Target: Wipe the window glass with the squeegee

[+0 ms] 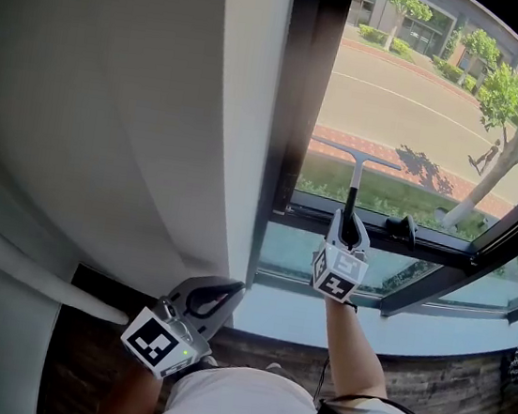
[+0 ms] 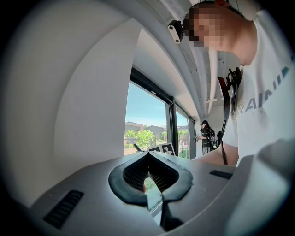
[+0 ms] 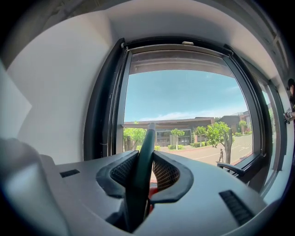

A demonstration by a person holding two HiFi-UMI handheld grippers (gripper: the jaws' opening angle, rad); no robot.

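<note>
A: Where was the squeegee (image 1: pixel 353 181)?

B: Its blade lay level across the lower window glass (image 1: pixel 415 99), just above the bottom frame (image 1: pixel 370 227). The handle ran down into the right gripper (image 1: pixel 350 221), whose jaws were clamped on it.

A: And the left gripper (image 1: pixel 229 290)?

B: Jaws together on nothing, low beside the wall (image 1: pixel 114 88), well apart from the pane.

A: What did a good stroke need?

B: I'd say even pressure along the whole rubber edge, a straight pull, and no tilt that would lift one end off the glass
</note>
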